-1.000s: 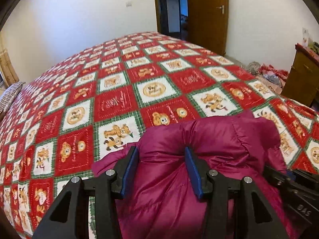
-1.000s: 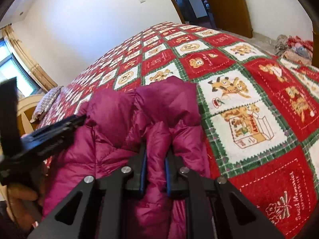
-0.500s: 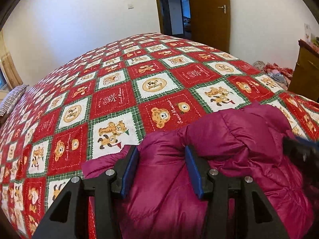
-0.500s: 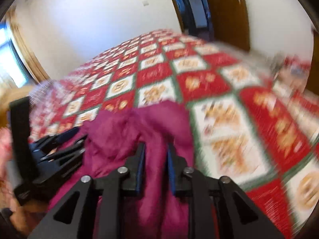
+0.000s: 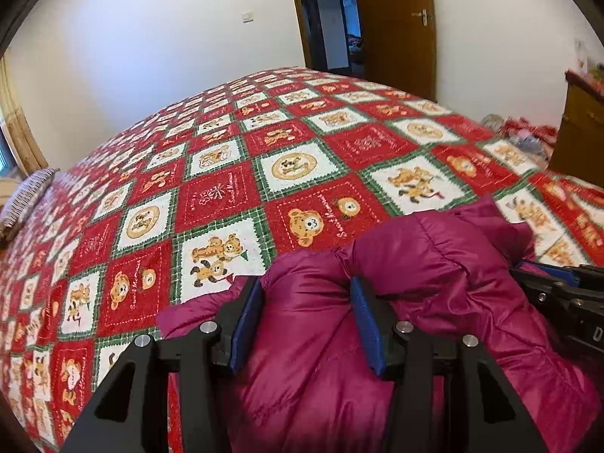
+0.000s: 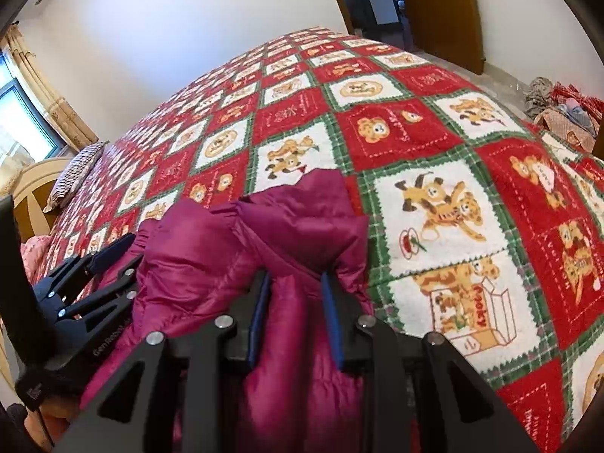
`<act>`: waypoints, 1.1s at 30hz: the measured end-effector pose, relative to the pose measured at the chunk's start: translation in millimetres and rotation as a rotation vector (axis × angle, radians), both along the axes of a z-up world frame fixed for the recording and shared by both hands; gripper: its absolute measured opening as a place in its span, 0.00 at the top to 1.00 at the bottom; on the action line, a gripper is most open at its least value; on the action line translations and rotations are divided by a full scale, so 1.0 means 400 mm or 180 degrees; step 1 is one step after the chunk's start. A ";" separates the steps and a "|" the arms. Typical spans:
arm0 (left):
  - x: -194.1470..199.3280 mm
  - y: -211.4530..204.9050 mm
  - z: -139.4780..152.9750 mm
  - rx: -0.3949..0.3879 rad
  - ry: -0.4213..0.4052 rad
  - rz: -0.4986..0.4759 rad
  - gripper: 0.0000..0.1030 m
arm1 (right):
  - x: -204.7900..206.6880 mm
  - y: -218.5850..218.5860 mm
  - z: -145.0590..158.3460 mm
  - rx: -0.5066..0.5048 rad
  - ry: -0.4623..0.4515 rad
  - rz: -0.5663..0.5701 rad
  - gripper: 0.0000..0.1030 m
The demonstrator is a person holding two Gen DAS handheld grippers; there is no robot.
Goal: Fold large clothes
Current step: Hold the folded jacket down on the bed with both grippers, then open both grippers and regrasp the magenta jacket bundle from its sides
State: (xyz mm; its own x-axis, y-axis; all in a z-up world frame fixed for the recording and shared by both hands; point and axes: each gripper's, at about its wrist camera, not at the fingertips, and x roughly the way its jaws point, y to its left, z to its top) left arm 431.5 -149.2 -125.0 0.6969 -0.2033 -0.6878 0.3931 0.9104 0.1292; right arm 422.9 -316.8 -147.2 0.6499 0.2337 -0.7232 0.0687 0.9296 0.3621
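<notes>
A magenta puffer jacket lies bunched at the near edge of the bed; it also shows in the right wrist view. My left gripper has its blue-padded jaws apart, with a puffy fold of the jacket between them. My right gripper has its jaws partly apart around another fold of the jacket. The right gripper shows at the right edge of the left wrist view. The left gripper shows at the left in the right wrist view.
The bed is covered by a red, white and green teddy-bear quilt. A striped pillow lies at the far left. A wooden door, a wooden cabinet and a pile of clothes on the floor are at the right.
My right gripper's jaws have opened from a tight pinch on the jacket fold. Both grippers moved a little forward over the jacket. The left gripper's jaws stay apart.
</notes>
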 end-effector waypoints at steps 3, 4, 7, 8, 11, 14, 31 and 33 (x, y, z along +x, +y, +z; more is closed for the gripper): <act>-0.024 0.023 0.033 -0.0042 -0.0056 -0.0125 0.50 | -0.017 -0.016 0.047 0.0120 -0.0093 0.0105 0.68; -0.033 0.036 0.052 -0.0046 -0.0093 -0.0145 0.50 | -0.023 -0.015 0.067 0.0145 -0.0154 0.0130 0.68; -0.047 0.080 0.097 -0.0200 -0.0119 -0.0129 0.49 | -0.045 0.003 0.172 -0.0056 -0.0423 0.0306 0.68; -0.049 0.095 0.107 -0.0258 -0.0113 -0.0094 0.48 | -0.047 0.020 0.204 -0.0098 -0.0492 0.0419 0.68; -0.043 0.151 0.120 -0.0443 -0.0046 0.0204 0.45 | -0.029 0.107 0.252 -0.0300 -0.0507 0.0749 0.68; -0.033 0.164 0.092 -0.0507 0.0137 0.0355 0.44 | 0.036 0.174 0.200 -0.0430 -0.0205 0.0914 0.75; -0.011 0.076 -0.018 -0.0076 -0.0146 0.0530 0.30 | 0.085 0.142 0.009 -0.0281 0.0013 0.0604 0.80; -0.013 0.063 -0.025 0.0002 -0.0198 0.0544 0.30 | 0.086 0.148 0.004 -0.0329 -0.0067 0.0568 0.80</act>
State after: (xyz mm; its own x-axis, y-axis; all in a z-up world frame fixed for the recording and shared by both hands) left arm 426.5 -124.0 -134.8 0.7625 -0.0779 -0.6423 0.2239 0.9632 0.1490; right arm 457.2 -257.4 -145.6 0.6200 0.2717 -0.7360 -0.1069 0.9586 0.2638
